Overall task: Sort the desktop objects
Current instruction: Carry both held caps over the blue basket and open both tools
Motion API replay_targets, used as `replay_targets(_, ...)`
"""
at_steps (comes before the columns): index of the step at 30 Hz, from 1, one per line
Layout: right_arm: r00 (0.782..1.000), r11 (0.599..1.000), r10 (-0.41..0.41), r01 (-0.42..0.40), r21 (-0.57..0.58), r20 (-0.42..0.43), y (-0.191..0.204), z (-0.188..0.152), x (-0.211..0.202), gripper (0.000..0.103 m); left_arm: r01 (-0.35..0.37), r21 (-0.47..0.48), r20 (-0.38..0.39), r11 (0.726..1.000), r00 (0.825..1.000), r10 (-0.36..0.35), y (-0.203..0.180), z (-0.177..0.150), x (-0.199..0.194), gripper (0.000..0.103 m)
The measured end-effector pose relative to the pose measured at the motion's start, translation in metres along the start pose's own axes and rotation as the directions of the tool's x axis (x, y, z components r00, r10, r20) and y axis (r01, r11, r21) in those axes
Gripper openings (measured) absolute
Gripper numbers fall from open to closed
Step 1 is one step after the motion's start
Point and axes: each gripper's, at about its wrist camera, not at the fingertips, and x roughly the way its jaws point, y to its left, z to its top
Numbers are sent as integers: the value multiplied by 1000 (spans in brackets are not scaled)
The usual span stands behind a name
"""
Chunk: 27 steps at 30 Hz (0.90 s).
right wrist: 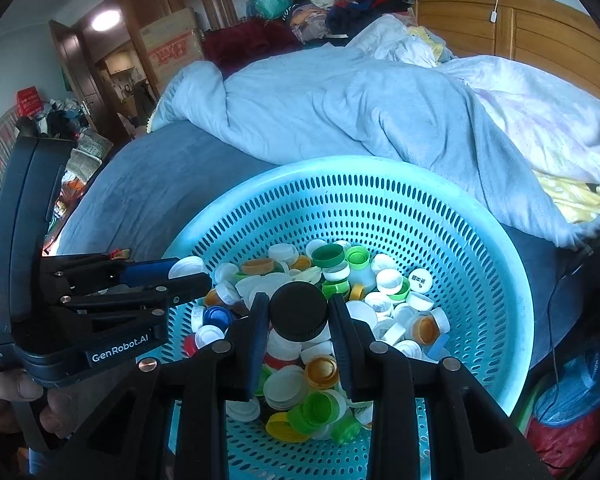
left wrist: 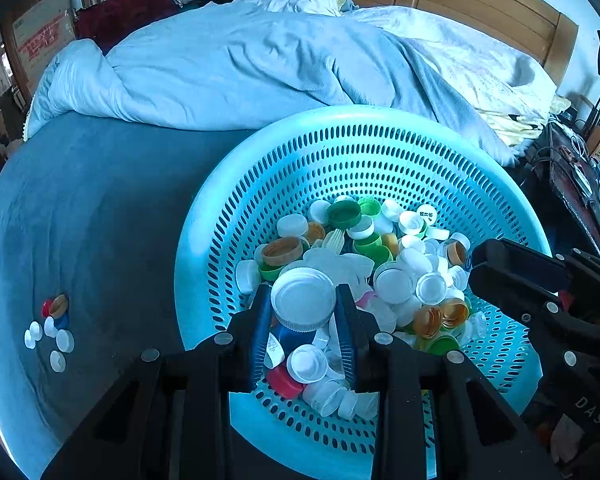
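**Operator:** State the condition of both grippers and the location of the workpieces.

**Technician:** Both are clenched on caps over the turquoise basket (left wrist: pixel 380 120), which sits on the bed. The left gripper (left wrist: pixel 303 300) grasps a wide white lid (left wrist: pixel 303 294) across its rim. The right gripper (right wrist: pixel 299 312) grasps a black ribbed cap (right wrist: pixel 299 311) the same way. Both caps sit above the loose heap of mixed caps (right wrist: pixel 340 300) in the basket bottom.

**Operator:** Handling properties?

**Technician:** Judged from appearance: light, rigid moulded plastic, not fragile. The white lid's wall looks fairly smooth and may slip under a skewed grip. The black cap's knurled side should give better purchase. Take hold across the full diameter, fingers (left wrist: pixel 346 320) on opposite sides of the skirt, as both grips stand now. The heap is loose, so neighbouring caps will shift when one is pulled.

**Operator:** What does each view supply that the other lacks?

**Technician:** The left wrist view shows a small group of sorted caps (left wrist: pixel 52 328) on the blue bed cover (left wrist: pixel 100 200), well left of the basket: mostly white, with one red, one blue and one orange. That group is hidden in the right wrist view. The left wrist view also shows the right gripper entering at the basket's right side, but not its load. The right wrist view shows the black cap, the person's hand (right wrist: pixel 20 392) on the left gripper's handle, and the left gripper side-on at the basket's left rim.
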Motion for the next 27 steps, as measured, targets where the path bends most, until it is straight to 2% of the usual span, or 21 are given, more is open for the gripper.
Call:
replay_targets(5, 1000, 1000, -7, 7, 2, 5, -1, 1, 1, 33, 4, 5, 2, 1000, 1000, -4, 2, -1, 1, 27)
replay_targets(10, 1000, 1000, -17, 17, 1, 10, 1, 3, 1, 37, 5, 13, 15, 1000, 1000, -5, 1, -3, -2, 40)
replay_targets(12, 1000, 1000, -21, 21, 0, 14, 2, 3, 0, 48, 15, 11, 18, 1000, 1000, -15, 3, -3, -3, 42)
replay_targets(15, 999, 1000, -31, 31, 1, 30, 6, 5, -3, 63, 9, 6, 32, 1000, 999, -9, 7, -4, -6, 55)
replay_targets(18, 998, 999, -36, 36, -8, 52, 13, 7, -7, 74, 7, -14, 49, 1000, 999, -6, 17, -7, -10, 57)
replay_targets(20, 997, 1000, -19, 20, -12, 71, 19, 9, -10, 75, -8, -29, 83, 1000, 997, 10, 32, -13, -19, 57)
replay_targets(24, 996, 999, 14, -10, -46, 93, 40, 10, -13, 75, -70, -98, 189, 993, 978, 88, 87, -39, -44, 58)
replay_targets(27, 994, 996, 46, -37, -87, 100, 63, 10, -12, 75, -149, -222, 227, 964, 953, 200, 157, -72, -54, 61)
